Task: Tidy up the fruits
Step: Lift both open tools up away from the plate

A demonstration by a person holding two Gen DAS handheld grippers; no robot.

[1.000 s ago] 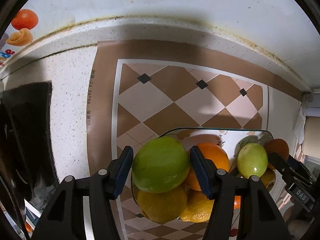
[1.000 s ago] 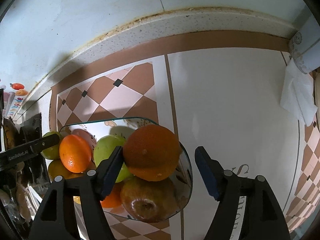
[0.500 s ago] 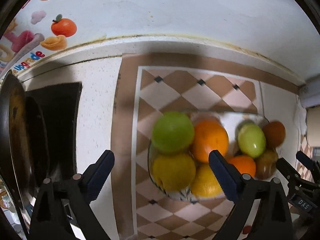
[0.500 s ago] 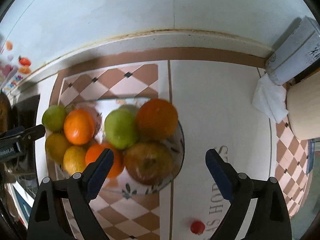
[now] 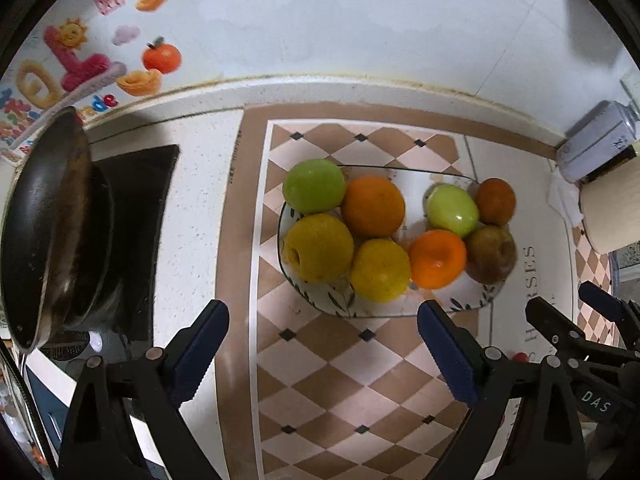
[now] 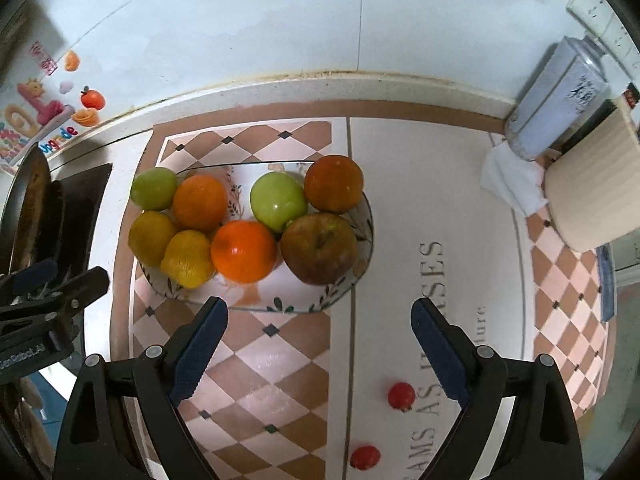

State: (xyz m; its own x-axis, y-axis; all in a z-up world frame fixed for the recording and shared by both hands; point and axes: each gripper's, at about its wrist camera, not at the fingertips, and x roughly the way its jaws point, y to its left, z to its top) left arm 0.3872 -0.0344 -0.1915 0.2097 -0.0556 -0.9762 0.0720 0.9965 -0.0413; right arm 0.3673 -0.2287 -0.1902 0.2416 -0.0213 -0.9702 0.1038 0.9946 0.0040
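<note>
eight fruits [image 6: 244, 257] fill the plate [image 6: 304, 300].

two green apples [image 6: 154, 188], three oranges [image 6: 244, 251]; two lemons [image 6: 188, 258] (one reddish apple [image 6: 319, 248])

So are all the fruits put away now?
Nearly. Eight fruits sit in the glass bowl, green apple included. Both claws, left and right, are open and hold nothing. Two small red fruits lie on the mat, outside the bowl.

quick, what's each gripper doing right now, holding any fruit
Left hand-held gripper: open, nothing between its fingers, above the fruit plate.
Right hand-held gripper: open, holding nothing, also above the plate.
</note>
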